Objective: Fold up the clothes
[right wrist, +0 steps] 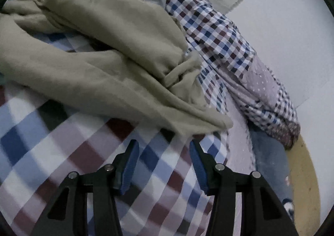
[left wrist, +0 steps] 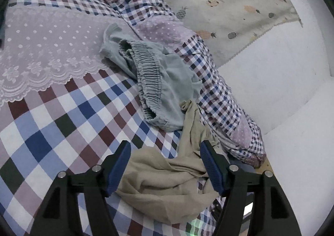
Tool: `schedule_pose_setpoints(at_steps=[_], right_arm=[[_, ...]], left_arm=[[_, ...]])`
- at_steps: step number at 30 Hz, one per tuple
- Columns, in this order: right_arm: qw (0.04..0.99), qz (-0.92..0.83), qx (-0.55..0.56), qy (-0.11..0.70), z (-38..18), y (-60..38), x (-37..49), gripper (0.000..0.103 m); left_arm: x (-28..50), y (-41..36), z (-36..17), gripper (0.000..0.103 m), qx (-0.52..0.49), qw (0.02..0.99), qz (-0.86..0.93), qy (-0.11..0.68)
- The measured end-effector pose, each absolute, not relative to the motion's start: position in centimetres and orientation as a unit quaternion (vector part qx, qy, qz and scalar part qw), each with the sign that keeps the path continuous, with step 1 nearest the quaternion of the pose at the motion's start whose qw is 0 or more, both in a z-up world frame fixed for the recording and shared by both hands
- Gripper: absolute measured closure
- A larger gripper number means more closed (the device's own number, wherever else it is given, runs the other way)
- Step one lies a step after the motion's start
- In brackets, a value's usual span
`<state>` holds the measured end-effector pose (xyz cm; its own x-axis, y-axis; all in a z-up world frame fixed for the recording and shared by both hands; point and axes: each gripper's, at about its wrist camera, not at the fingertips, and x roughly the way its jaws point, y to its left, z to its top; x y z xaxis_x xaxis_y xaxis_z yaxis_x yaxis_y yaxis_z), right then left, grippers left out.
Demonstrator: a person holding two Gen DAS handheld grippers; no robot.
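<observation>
You have no basket or box here; the clothes lie loose on the bed [left wrist: 62, 123], on its checked cover. The beige garment [left wrist: 165, 190] is crumpled near the right edge of the bed, close to you. The grey-green shorts [left wrist: 167, 89] lie behind it, further up the bed, with the elastic waistband turned up and open. A thin strip of the beige garment reaches up and touches the lower end of the shorts. Along the right edge, a rolled checked quilt [left wrist: 217, 94] runs beside both pieces.

Your left gripper [left wrist: 165, 148] is wide open and holds nothing. It hangs over the beige garment, and the cloth shows between the two fingers; whether the pads touch it, you cannot tell from this view. Your right gripper [right wrist: 165, 146] is also wide open and empty. It is over the bare cover, just in front of the near tip of the beige garment [right wrist: 117, 64], but not touching it.

For room, the left part of the bed is free cover, with a lace panel [left wrist: 48, 48] further back. On the right there is little space: the quilt sits on the edge, and beyond it come the white wall [left wrist: 292, 81] and a narrow strip of floor [right wrist: 306, 183].
</observation>
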<state>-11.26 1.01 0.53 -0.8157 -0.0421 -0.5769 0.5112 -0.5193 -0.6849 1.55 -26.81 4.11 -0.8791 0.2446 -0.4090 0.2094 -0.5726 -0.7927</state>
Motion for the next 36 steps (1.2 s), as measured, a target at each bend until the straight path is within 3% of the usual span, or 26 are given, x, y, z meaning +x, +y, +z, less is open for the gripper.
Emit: schedule_pose_setpoints(at_steps=[6, 10, 23, 32, 36], right_arm=[[0.147, -0.819, 0.225, 0.507, -0.9, -1.0, -12.4, 0.051], [0.159, -0.801, 0.231, 0.529, -2.3, -1.9, -11.6, 0.101], [0.217, -0.832, 0.29, 0.421, -0.8, 0.6, -1.1, 0.102], [0.3, -0.861, 0.359, 0.197, 3.0, 1.9, 11.2, 0.102], [0.355, -0.84, 0.392, 0.12, 3.7, 0.6, 14.9, 0.102]], left_arm=[[1.5, -27.0, 4.3, 0.031, -0.252, 0.017, 0.855, -0.452], [1.3, -26.7, 4.4, 0.031, -0.257, 0.026, 0.856, -0.447], [2.0, -24.8, 5.5, 0.031, -0.274, 0.087, 0.861, -0.42], [5.6, -17.7, 4.1, 0.031, -0.361, 0.235, 0.811, -0.395], [8.1, -14.6, 2.1, 0.031, -0.414, 0.25, 0.796, -0.365]])
